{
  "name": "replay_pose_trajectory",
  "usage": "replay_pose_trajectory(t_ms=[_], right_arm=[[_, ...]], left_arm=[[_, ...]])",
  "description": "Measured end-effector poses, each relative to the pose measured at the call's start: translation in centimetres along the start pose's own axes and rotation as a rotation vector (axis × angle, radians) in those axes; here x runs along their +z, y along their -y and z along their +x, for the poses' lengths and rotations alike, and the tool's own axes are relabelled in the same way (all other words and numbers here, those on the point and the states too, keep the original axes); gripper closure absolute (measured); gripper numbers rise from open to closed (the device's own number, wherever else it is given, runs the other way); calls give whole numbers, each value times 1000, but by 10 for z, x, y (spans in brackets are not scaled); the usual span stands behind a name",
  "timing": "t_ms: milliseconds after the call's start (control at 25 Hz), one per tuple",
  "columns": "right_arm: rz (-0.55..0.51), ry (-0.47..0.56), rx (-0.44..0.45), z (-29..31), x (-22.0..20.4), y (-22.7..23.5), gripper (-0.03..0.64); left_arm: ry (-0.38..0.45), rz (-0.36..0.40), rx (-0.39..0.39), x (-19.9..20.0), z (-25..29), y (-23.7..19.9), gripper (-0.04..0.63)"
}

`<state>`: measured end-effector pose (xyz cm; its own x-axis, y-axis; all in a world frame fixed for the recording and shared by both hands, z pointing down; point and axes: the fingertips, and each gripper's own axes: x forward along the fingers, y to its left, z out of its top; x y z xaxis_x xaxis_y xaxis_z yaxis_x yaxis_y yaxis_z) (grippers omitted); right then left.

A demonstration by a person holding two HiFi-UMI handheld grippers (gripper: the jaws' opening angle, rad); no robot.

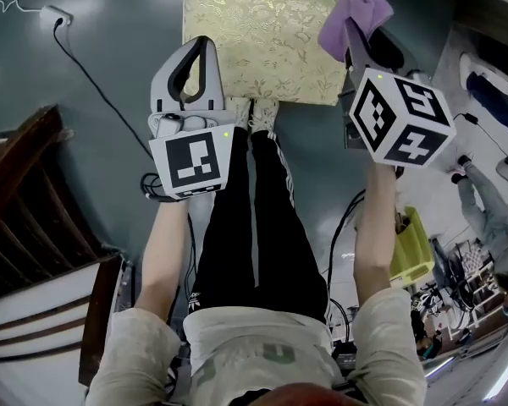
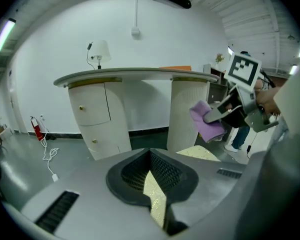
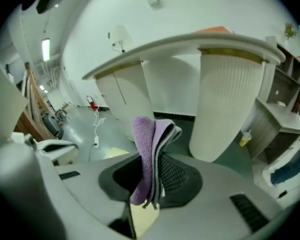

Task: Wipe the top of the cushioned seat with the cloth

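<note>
The right gripper [image 3: 151, 191] has its fingers [image 3: 176, 176] clamped on the folded purple cloth [image 1: 354, 17], held in the air over the far right corner of the gold cushioned seat [image 1: 258, 41], not touching it. The left gripper [image 2: 150, 156] is closed on nothing. That fits either a wipe about to start or 1 just finished.

No words or numbers to read anywhere here. Closest thing is the left marker cube [image 1: 193, 163] on the left hand-held gripper [image 1: 203, 45]: a black-and-white square code, no letters. Same story over on the right hand-held gripper [image 1: 353, 32], where the right marker cube [image 1: 400, 117] shows blocky black-and-white patterns on two faces. Nearer in, there's a small white logo [image 1: 196, 298] on the black trousers [image 1: 237, 227] and a faint green print [image 1: 278, 358] on the shirt [image 1: 229, 328], both too blurred to read.
</note>
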<state>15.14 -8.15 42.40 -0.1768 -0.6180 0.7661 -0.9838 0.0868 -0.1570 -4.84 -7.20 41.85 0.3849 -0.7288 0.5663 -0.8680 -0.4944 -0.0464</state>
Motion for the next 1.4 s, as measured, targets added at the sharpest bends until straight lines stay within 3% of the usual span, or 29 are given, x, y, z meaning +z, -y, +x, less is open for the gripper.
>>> replay_pose_trajectory(t_ms=[120, 320, 720, 1080, 1400], right_arm=[[-19, 58, 140, -18, 23, -62, 526], [-36, 57, 300, -20, 27, -143, 526], [-15, -93, 483, 44, -35, -230, 526], [-19, -240, 388, 123, -99, -245, 526], [-42, -256, 359, 137, -110, -242, 526]], left_arm=[[11, 7, 35, 0, -10, -12, 589], [71, -34, 101, 8, -31, -39, 589], [31, -90, 220, -14, -63, -75, 589], [-7, -89, 228, -43, -78, -87, 589], [-1, -81, 186, -46, -74, -78, 589]])
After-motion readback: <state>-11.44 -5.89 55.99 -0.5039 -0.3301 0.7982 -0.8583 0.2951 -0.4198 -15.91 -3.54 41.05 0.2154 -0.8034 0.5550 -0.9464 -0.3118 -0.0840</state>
